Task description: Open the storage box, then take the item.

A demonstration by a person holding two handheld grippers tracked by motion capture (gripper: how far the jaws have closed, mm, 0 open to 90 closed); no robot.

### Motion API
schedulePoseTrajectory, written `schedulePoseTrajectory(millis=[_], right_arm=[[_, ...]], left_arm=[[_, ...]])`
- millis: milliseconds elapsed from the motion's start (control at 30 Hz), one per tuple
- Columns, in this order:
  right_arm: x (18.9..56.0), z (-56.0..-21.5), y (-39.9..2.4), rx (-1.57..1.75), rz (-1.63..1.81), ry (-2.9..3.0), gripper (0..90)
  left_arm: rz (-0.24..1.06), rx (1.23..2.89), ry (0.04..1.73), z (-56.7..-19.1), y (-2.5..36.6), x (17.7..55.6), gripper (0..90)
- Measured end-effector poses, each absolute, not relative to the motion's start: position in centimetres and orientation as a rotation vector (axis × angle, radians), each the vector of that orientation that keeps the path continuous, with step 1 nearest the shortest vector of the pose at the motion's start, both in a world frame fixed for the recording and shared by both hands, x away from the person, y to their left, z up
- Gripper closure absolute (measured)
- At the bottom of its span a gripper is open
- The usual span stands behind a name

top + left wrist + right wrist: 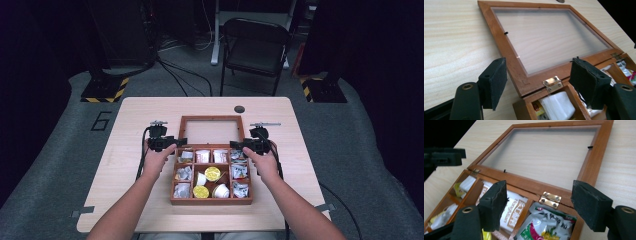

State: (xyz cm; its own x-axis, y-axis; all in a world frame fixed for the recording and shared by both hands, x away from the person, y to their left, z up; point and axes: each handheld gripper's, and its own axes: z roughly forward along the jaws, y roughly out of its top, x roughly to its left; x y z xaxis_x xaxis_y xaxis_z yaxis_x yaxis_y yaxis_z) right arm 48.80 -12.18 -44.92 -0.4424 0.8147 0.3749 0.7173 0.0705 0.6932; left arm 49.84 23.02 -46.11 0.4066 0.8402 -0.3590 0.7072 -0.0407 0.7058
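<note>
A wooden compartment box point(211, 201) stands at the table's middle. Its glass-paned lid point(212, 119) lies folded back flat on the table behind it. The compartments hold sachets point(240, 172), white cups and gold-lidded cups point(212, 173). My left gripper point(180, 142) is at the box's back left corner, open, its jaws spanning the lid frame point(509, 57) and a brass hinge point(552, 84) without touching them. My right gripper point(235, 145) is at the back right corner, also open, over the other hinge point(550, 199) and a printed packet point(544, 225). In the right gripper view the left gripper point(446, 157) shows at the upper left.
A small dark disc point(239, 109) sits on the pale wood table point(140, 115) beyond the lid. A folding chair point(257, 47) stands past the far edge, with striped stand bases point(105, 90) on the floor either side. Bare tabletop flanks the box.
</note>
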Motion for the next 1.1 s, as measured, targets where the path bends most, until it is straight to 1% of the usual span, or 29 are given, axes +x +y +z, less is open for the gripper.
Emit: schedulePoseTrajectory(millis=[100, 200, 333, 433, 500, 667, 833, 1100], right_arm=[[48.1, -44.3, -11.9, 1.521, 1.314, 2.229, 29.5], [47.4, -43.9, -11.4, 1.452, 1.328, 2.257, 33.7], [46.5, -43.6, -10.5, 1.373, 1.304, 2.302, 34.2], [46.1, -43.5, -10.2, 1.346, 1.303, 2.314, 34.7], [45.5, -43.4, -9.8, 1.319, 1.313, 2.323, 36.3], [44.5, -43.9, -9.0, 1.268, 1.307, 2.369, 38.8], [43.5, -44.4, -8.2, 1.228, 1.3, 2.4, 39.2], [42.3, -45.7, -7.4, 1.23, 1.284, 2.448, 39.1]], left_arm=[[0.206, 1.784, 1.318, -45.4, 23.1, 49.2, 29.8], [0.215, 1.783, 1.305, -44.9, 23.2, 48.7, 29.8], [0.2, 1.776, 1.313, -44.7, 23.3, 48.3, 29.9], [0.211, 1.774, 1.309, -44.7, 23.3, 48.2, 30.4], [0.202, 1.772, 1.305, -44.7, 23.4, 47.9, 31.3], [0.186, 1.762, 1.312, -45.2, 24.0, 47.2, 32.0], [0.189, 1.742, 1.306, -45.0, 24.2, 46.9, 32.0], [0.224, 1.742, 1.288, -44.6, 24.1, 46.4, 32.0]])
